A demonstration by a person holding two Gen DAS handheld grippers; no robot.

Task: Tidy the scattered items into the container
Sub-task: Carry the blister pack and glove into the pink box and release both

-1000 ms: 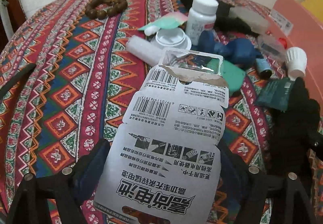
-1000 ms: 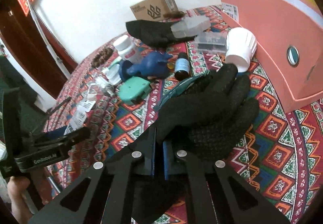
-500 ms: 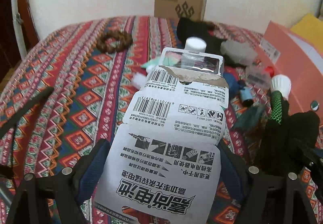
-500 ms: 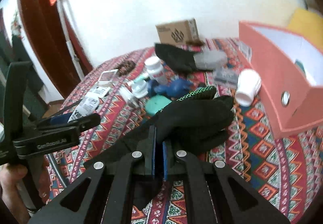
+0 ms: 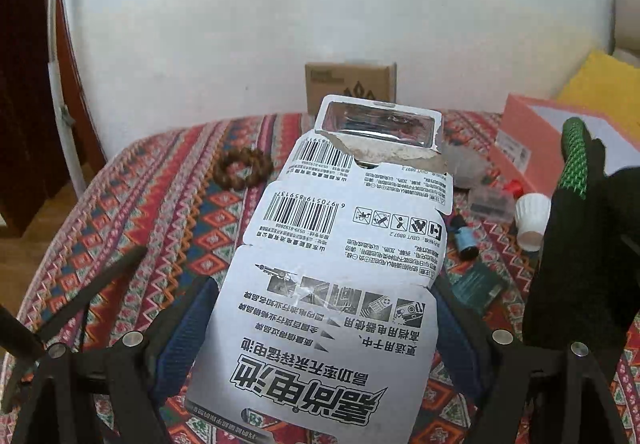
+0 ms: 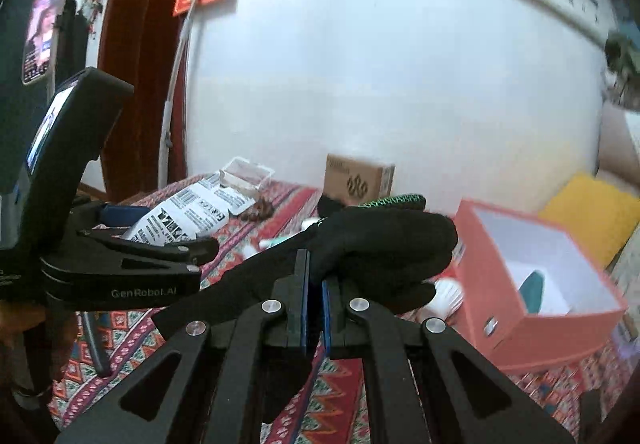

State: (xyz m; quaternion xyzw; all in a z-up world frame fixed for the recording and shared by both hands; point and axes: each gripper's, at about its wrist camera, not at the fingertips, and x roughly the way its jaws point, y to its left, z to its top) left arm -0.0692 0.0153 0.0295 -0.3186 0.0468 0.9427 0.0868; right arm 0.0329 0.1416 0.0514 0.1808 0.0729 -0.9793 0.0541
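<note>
My left gripper (image 5: 320, 328) is shut on a white battery blister card (image 5: 340, 276) and holds it up above the patterned tablecloth (image 5: 160, 211); the card also shows in the right wrist view (image 6: 188, 211). My right gripper (image 6: 316, 300) is shut on a black glove (image 6: 384, 244) with a green cuff, lifted above the table; the glove also shows in the left wrist view (image 5: 580, 244). The open orange box (image 6: 536, 284) stands to the right and a teal item lies inside it.
On the table lie a brown bead bracelet (image 5: 242, 167), a white bottle (image 5: 532, 217), a small blue-capped bottle (image 5: 464, 242), a dark teal packet (image 5: 478, 290) and clear plastic cases (image 5: 490, 199). A cardboard box (image 5: 350, 87) stands against the back wall.
Both grippers have risen well above the table with the card and the glove in them. The right gripper now looks down into the orange box from its left.
</note>
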